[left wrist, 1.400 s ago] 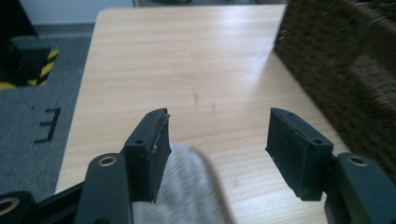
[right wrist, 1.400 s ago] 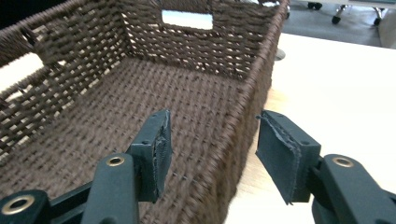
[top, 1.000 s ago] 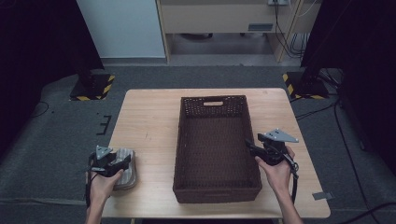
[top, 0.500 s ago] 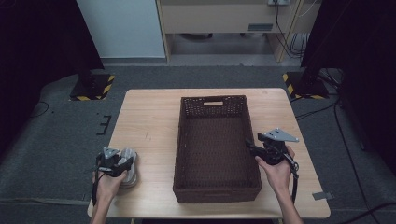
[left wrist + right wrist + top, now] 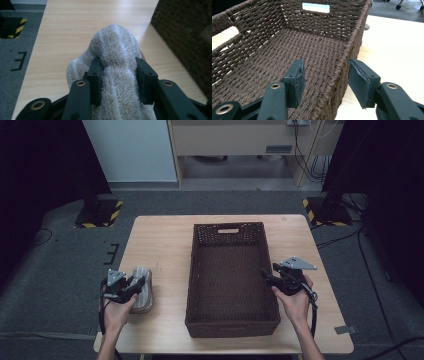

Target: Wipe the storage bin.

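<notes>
Both forearms come in from the 6 o'clock edge of the high view, hands low and near the front of the counter (image 5: 165, 240). The left hand (image 5: 118, 312) sits at about 7 o'clock, wrist fairly straight, holding the left tongs (image 5: 134, 286) angled up toward 1 o'clock. In the left gripper view those tongs (image 5: 119, 75) are clamped on the towel (image 5: 116, 57), one jaw pressed into each side of it, so the terry cloth bulges up between them into a rounded hump.

The towel (image 5: 141, 287) is a rolled or folded bundle at the counter's front left, just left of the basket (image 5: 200, 270) but not touching it. Its long axis runs front to back, roughly 6 to 12 o'clock with a slight lean toward 1. The near end is in the jaws and the far end points away toward the back of the counter.

The right hand (image 5: 295, 302) is at about 5 o'clock, with the right tongs (image 5: 268, 276) aimed at 10 o'clock onto the basket's right wall. In the right gripper view those tongs (image 5: 325, 80) are spread apart and straddle the woven rim: one jaw inside the basket (image 5: 287, 45), the other outside over the counter (image 5: 402, 45), neither pad clearly touching the weave.

The basket lies lengthwise front to back in the middle of the counter, handle cutout at its far, 12 o'clock end.
</notes>
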Demonstrator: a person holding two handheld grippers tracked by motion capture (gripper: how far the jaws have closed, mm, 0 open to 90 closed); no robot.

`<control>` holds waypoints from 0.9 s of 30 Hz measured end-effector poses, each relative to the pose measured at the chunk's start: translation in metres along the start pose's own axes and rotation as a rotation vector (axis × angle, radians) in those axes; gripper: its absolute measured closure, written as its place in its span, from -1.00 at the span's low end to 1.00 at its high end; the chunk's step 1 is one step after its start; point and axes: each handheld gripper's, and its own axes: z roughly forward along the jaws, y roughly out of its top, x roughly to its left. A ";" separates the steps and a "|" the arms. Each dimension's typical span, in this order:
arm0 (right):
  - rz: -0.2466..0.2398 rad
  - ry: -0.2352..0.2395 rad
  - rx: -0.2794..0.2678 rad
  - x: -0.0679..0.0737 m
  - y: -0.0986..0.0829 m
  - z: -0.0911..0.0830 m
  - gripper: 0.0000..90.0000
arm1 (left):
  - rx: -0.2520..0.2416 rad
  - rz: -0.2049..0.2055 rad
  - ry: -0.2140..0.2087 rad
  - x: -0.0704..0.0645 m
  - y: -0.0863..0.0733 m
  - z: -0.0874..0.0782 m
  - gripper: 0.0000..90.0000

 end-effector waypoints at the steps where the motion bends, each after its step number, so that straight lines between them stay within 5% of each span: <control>1: -0.002 0.002 -0.001 0.000 0.000 0.000 0.07 | -0.005 0.004 -0.005 -0.002 0.002 0.001 0.36; 11: 0.004 -0.011 -0.012 0.001 0.004 0.005 -0.02 | -0.026 0.050 -0.054 -0.023 0.025 0.022 0.36; 27: 0.019 -0.027 -0.015 0.004 0.003 0.012 0.09 | -0.083 0.045 -0.115 -0.051 0.076 0.064 0.36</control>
